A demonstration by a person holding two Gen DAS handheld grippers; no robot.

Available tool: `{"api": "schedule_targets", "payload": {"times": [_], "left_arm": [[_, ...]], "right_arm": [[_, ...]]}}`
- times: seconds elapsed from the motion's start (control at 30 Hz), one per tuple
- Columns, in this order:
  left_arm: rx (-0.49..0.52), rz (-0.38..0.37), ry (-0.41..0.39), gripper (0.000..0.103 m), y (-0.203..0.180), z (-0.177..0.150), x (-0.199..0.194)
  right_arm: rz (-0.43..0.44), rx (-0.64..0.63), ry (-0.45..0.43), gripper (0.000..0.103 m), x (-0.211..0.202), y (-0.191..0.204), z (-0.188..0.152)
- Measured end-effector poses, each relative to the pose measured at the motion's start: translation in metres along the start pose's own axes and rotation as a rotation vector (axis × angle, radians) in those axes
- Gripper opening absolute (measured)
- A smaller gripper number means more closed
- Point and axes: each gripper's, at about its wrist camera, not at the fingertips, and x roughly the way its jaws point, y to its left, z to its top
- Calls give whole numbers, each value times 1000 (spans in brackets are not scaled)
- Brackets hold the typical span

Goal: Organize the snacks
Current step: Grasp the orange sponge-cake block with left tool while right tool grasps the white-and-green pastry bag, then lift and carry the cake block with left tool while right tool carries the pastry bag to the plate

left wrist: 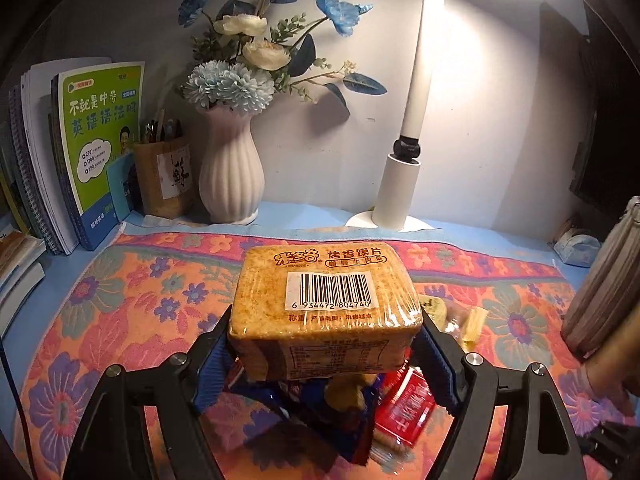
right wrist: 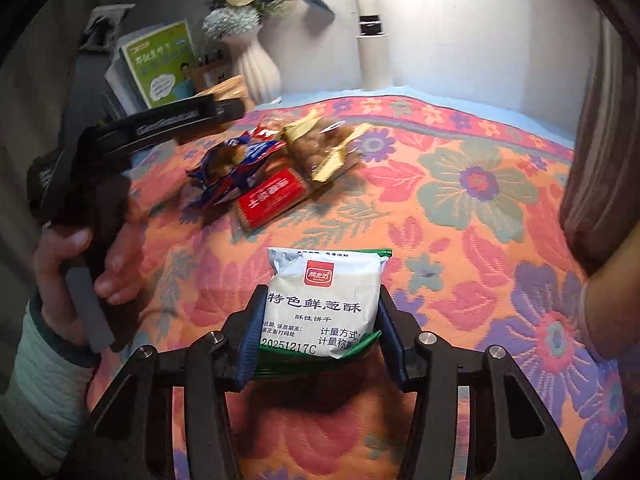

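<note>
My left gripper [left wrist: 326, 344] is shut on a clear-wrapped pack of brown toasted bun slices [left wrist: 326, 300] with a barcode label, held above the flowered cloth. Below it lie a blue snack bag [left wrist: 340, 404], a red packet [left wrist: 406, 408] and a clear bag with yellow ends [left wrist: 464, 320]. My right gripper [right wrist: 320, 320] is shut on a white and green scallion biscuit packet [right wrist: 324, 304], held low over the cloth. In the right wrist view the left gripper [right wrist: 236, 96] is at the upper left with the brown pack, above the blue bag [right wrist: 232, 172], red packet [right wrist: 270, 196] and clear bag [right wrist: 324, 148].
A flowered cloth [left wrist: 132, 304] covers the desk. At the back stand a white vase with flowers [left wrist: 230, 176], a white lamp [left wrist: 400, 188], a brown pen holder [left wrist: 164, 176] and books [left wrist: 96, 152]. A striped curtain [left wrist: 604, 280] hangs at the right.
</note>
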Motion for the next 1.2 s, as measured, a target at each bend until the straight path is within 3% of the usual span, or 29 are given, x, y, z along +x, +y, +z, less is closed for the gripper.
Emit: {"api": "schedule_targets", "payload": {"times": [0.2,0.47,0.53,0.67,0.73,1.0,1.2], "left_arm": [[19,-79,63,79,-19,-39,-40],[80,-117,147,79,-49,-81,-50],[98,-113,166,79,-52,-83,-47],[111,-131,218,79,-55,-85,-35],[117,-126,231,79,-56,-86,-31],[174,-107,241,79,-66,-90,-29],[174,-97,239,79,-67,-90,-30]], "right_arm": [[-88,5,-30,49,-22,-27,-11],[-2,34,38,52,-12,-34,-24],[11,59,62,53,-8,-38,-25],[45,85,53,66,-11,-42,-25],[39,75,60,68,-9,-40,-25],[-98,-54,91,72,0,-15,-27],[-108,-56,90,71,0,-17,-28]]}}
